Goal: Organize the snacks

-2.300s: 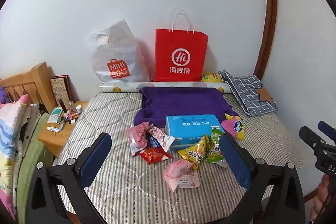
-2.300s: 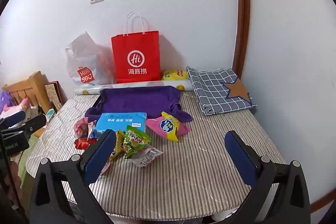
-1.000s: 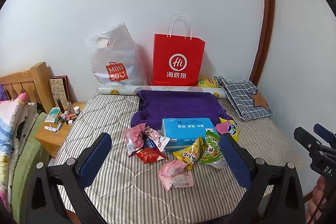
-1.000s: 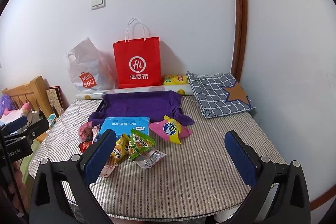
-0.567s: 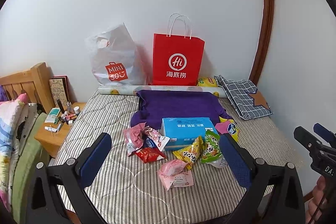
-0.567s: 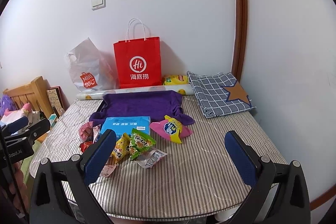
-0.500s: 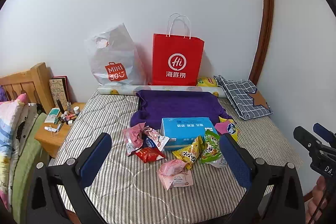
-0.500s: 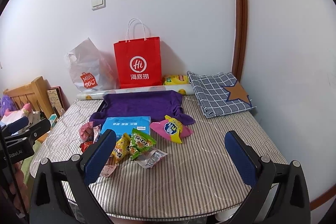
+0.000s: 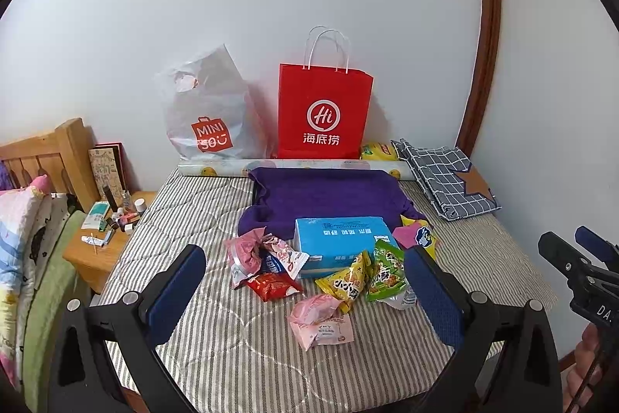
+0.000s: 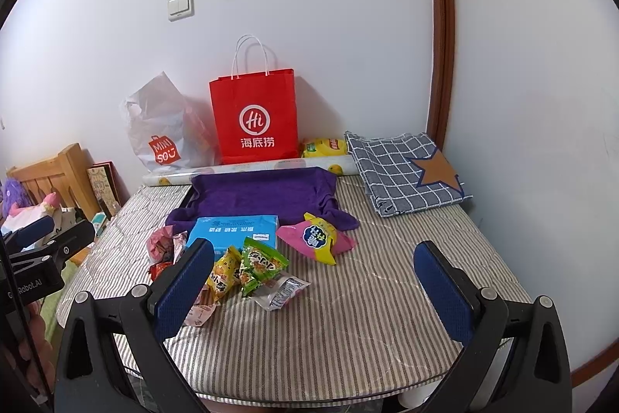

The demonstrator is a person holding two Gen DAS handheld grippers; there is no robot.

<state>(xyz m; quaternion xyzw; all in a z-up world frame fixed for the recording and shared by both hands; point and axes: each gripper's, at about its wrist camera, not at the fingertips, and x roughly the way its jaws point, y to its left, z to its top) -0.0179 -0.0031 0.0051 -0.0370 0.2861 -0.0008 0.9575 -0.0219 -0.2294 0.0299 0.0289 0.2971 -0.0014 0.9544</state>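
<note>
Both grippers, left gripper [image 9: 305, 291] and right gripper [image 10: 313, 279], hover spread wide and empty above the striped mattress [image 10: 387, 297]. Loose crinkly snack packets [image 9: 344, 283] lie beside the blue box [image 9: 340, 239]; better pinch one packet's edge, not the heap.

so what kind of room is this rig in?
Most likely a bedroom at home. The snacks lie on a striped quilted mattress, with a wooden headboard and a small bedside table of toiletries to its left. Shopping bags lean on the wall behind.
</note>
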